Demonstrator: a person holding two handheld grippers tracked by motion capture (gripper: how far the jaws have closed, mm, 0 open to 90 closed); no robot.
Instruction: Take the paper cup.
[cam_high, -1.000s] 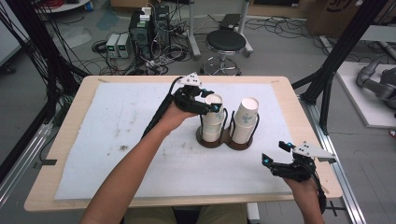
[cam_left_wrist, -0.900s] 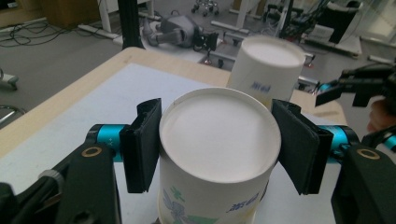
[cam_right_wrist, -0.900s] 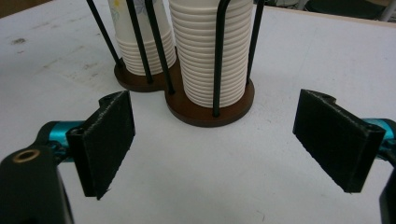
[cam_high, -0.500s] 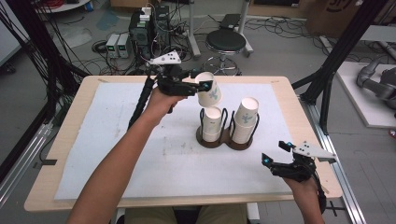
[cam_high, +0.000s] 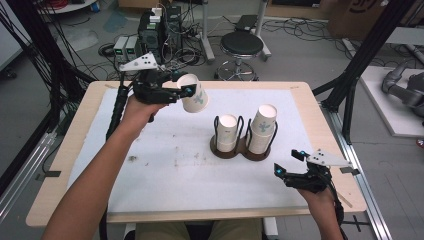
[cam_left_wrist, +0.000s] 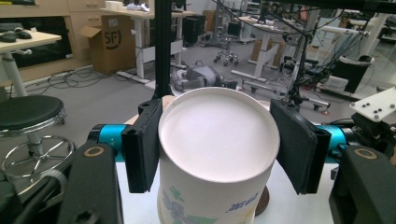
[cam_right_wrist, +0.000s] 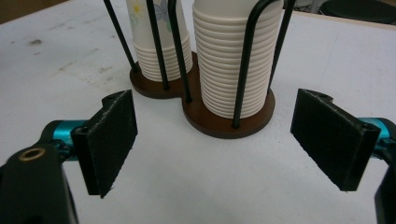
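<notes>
Two cup stacks (cam_high: 246, 131) fill the wire holder (cam_high: 242, 149) beside the raised cup (cam_high: 194, 95).

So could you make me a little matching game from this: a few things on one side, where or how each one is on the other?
Things:
1. left gripper
2. right gripper
3. cup holder
4. stool

States:
A. open, low near the table's near edge
B. on the floor beyond the table
C. shut on a paper cup, held up
D. on the table, holding two cup stacks

Pairs: 1-C, 2-A, 3-D, 4-B

White paper cup (cam_high: 194, 96) tilted, lifted above table
</notes>
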